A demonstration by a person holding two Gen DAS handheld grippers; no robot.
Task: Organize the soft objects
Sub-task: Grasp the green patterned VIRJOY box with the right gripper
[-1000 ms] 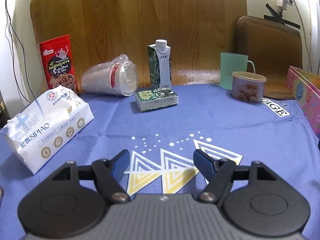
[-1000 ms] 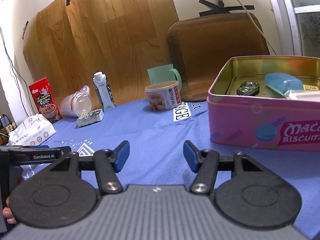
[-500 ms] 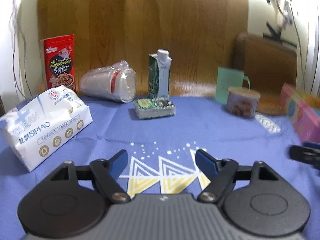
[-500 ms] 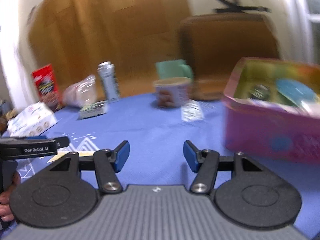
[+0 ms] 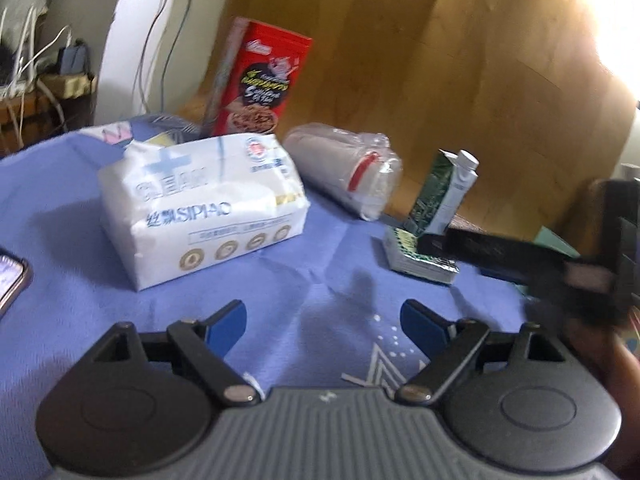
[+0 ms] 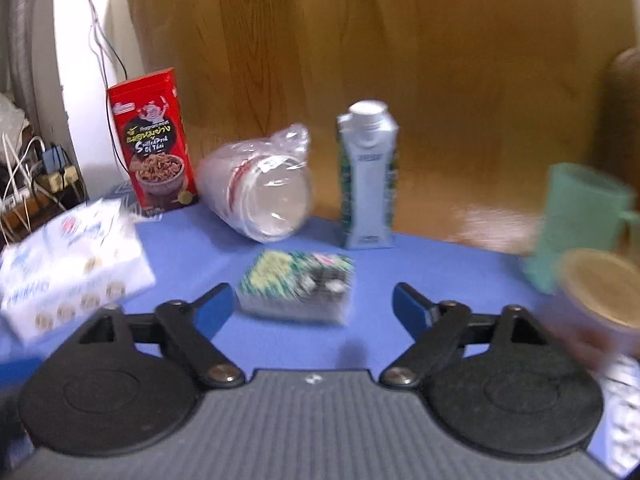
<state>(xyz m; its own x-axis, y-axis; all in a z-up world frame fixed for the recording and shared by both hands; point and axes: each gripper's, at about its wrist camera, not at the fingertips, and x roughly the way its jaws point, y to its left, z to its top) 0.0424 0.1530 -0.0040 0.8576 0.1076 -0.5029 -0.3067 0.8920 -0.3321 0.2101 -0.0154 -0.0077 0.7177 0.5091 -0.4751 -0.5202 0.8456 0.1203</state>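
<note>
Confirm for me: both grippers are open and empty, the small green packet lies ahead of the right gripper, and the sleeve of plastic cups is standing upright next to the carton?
Not quite. The sleeve of plastic cups lies on its side, as the right wrist view shows. The rest holds: left gripper and right gripper are open and empty, the small green packet lies ahead of the right gripper, and the carton stands beside the cups.

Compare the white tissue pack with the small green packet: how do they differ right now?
The white tissue pack is much bulkier than the small green packet. The tissue pack is plain white with blue lettering; the packet has a busy green print. The packet lies just ahead of the open right gripper; the tissue pack sits off to its left. Both lie flat on the blue cloth.
</note>
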